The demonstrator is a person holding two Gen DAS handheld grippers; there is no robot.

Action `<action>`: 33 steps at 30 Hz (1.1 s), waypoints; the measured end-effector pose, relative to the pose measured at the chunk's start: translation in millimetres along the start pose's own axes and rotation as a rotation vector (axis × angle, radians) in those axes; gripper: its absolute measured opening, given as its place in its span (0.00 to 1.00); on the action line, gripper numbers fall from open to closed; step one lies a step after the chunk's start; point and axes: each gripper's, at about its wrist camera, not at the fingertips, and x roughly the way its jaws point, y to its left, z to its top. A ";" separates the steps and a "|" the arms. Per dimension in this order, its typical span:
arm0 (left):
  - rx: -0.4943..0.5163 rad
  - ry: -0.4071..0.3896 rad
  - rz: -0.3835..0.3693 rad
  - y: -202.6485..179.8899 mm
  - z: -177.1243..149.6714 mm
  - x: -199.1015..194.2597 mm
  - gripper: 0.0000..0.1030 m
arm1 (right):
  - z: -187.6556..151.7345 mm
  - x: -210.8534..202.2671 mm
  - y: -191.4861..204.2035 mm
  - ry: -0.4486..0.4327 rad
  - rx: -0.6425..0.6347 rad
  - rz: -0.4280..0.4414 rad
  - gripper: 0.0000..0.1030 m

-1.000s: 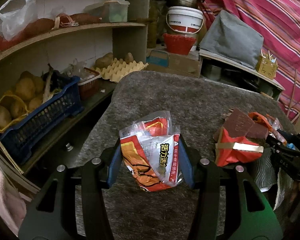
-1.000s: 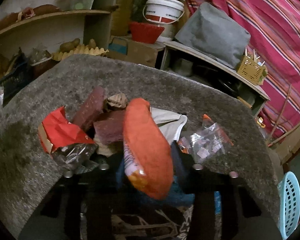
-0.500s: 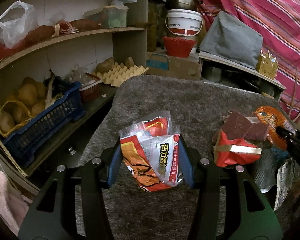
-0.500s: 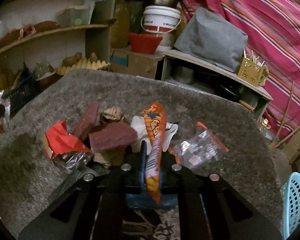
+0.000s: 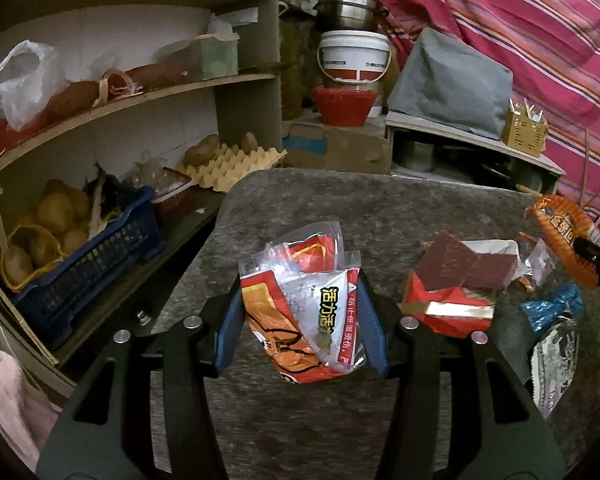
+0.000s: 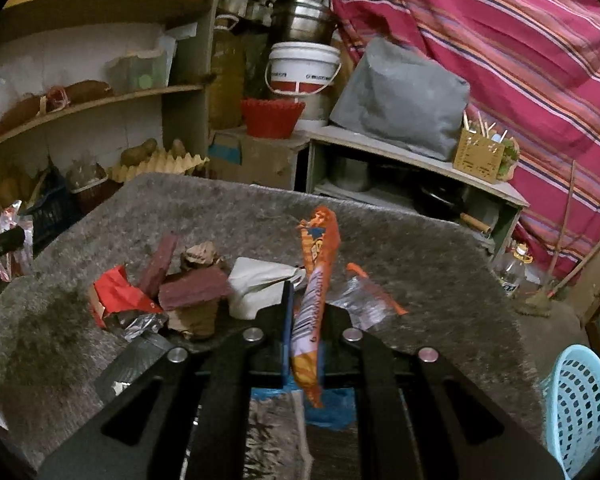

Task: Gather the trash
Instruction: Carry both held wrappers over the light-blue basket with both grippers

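My left gripper [image 5: 302, 322] is shut on a crumpled red, orange and clear snack bag [image 5: 300, 312], held above the grey carpeted table [image 5: 380, 208]. In the right wrist view my right gripper [image 6: 306, 312] is shut on a flattened orange snack wrapper [image 6: 314, 280], held edge-on and clear of the table [image 6: 420, 248]. That wrapper [image 5: 562, 236] also shows at the right edge of the left wrist view. A pile of trash lies on the table: a red wrapper [image 6: 118, 294], maroon packets [image 6: 194, 290], white paper [image 6: 260, 284], a clear bag [image 6: 364, 300] and a blue wrapper [image 6: 328, 404].
Shelves on the left hold a blue crate of potatoes [image 5: 76, 256], an egg tray [image 5: 232, 164] and bags. Behind the table stand a cardboard box [image 6: 256, 156], a red basket [image 6: 272, 116], a white bucket [image 6: 302, 68] and a low shelf. A light blue basket [image 6: 580, 400] sits at the lower right.
The right gripper closed on the orange wrapper, squeezing it flat, then lifted it up and away from the pile. The left gripper drifted slightly with its bag still held.
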 end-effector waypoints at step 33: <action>0.142 -0.091 -0.135 -194.0 8.4 -43.4 0.49 | -39.1 -79.4 -182.9 0.019 0.171 -0.158 0.09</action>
